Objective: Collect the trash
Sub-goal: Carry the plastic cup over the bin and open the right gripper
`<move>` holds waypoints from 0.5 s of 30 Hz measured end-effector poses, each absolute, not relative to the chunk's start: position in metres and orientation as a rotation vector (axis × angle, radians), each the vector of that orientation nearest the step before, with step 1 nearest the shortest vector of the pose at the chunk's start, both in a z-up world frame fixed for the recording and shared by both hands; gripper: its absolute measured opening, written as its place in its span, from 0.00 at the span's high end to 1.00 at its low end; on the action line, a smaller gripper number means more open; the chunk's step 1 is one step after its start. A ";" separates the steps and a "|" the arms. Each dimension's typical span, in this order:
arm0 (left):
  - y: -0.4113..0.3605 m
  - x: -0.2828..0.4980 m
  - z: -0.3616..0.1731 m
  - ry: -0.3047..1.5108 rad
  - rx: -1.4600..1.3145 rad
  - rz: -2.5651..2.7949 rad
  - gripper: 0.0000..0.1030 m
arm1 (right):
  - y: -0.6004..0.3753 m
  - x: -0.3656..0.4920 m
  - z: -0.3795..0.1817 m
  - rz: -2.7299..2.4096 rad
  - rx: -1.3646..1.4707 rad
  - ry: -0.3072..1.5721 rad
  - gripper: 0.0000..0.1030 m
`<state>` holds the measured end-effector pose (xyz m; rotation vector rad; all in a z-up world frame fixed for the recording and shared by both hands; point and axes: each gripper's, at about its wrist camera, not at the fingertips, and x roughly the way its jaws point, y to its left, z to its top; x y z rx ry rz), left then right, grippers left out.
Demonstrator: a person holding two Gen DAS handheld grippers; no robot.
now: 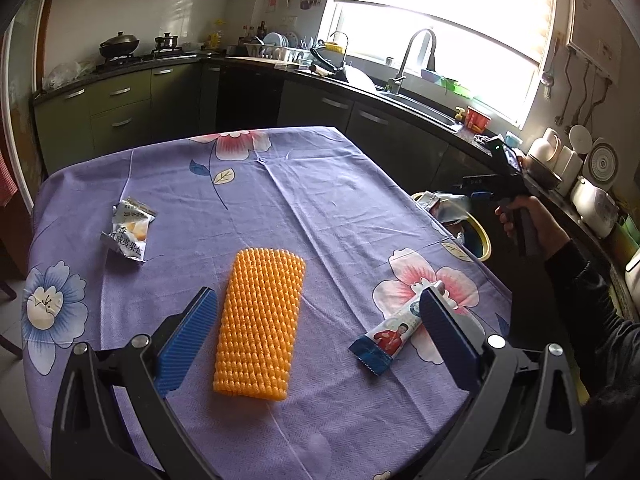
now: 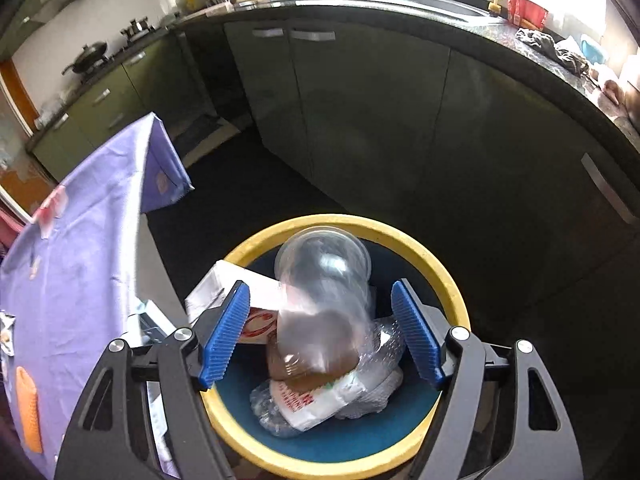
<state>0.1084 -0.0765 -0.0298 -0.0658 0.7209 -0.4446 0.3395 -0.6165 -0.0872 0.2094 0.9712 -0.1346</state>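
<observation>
Left hand-held gripper (image 1: 320,304), released: its blue pads (image 1: 188,340) stood wide apart above the desk (image 1: 320,200), pressing on nothing. An orange foam net (image 1: 258,324) lay flat between them, and a tube-like wrapper (image 1: 394,334) lay by the right pad, its far end hidden behind that pad. A crumpled snack packet (image 1: 130,230) lay well apart, toward the desk's left edge.

Right hand-held gripper (image 2: 320,328), released: its pads (image 2: 226,332) stood apart over a yellow-rimmed bin (image 2: 448,284) on the floor just beside the desk. A clear plastic cup (image 2: 324,292), blurred, was between the pads and over the bin, touching neither pad. No earlier frame is shown. Inside the bin lay a carton (image 2: 224,288), a white printed wrapper (image 2: 312,396) and crumpled clear plastic (image 2: 384,344). In the left view a hand (image 1: 524,220) in a dark sleeve held this hand-held gripper beyond the desk's right edge.

Surface: a purple cloth printed with pink and blue flowers covered the desk and hung over its edges.

Room: a kitchen, with green cabinets (image 1: 120,112) under a dark worktop, a wok (image 1: 120,44) on the stove, a dish rack (image 1: 276,50), a sink with tap (image 1: 416,56) under a bright window (image 1: 440,32), and pale appliances (image 1: 576,168) at right.
</observation>
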 end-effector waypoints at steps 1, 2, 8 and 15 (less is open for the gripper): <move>-0.078 0.109 -0.030 0.723 -0.064 -0.449 0.07 | -0.612 0.333 -0.084 -0.130 0.209 0.964 0.29; -0.079 0.109 -0.030 0.724 -0.062 -0.453 0.07 | -0.610 0.326 -0.080 -0.124 0.207 0.956 0.29; -0.088 0.109 -0.037 0.737 -0.048 -0.473 0.07 | -0.578 0.263 -0.060 -0.065 0.197 0.871 0.28; -0.091 0.118 -0.052 0.793 -0.028 -0.481 0.07 | -0.534 0.182 -0.048 0.003 0.199 0.765 0.24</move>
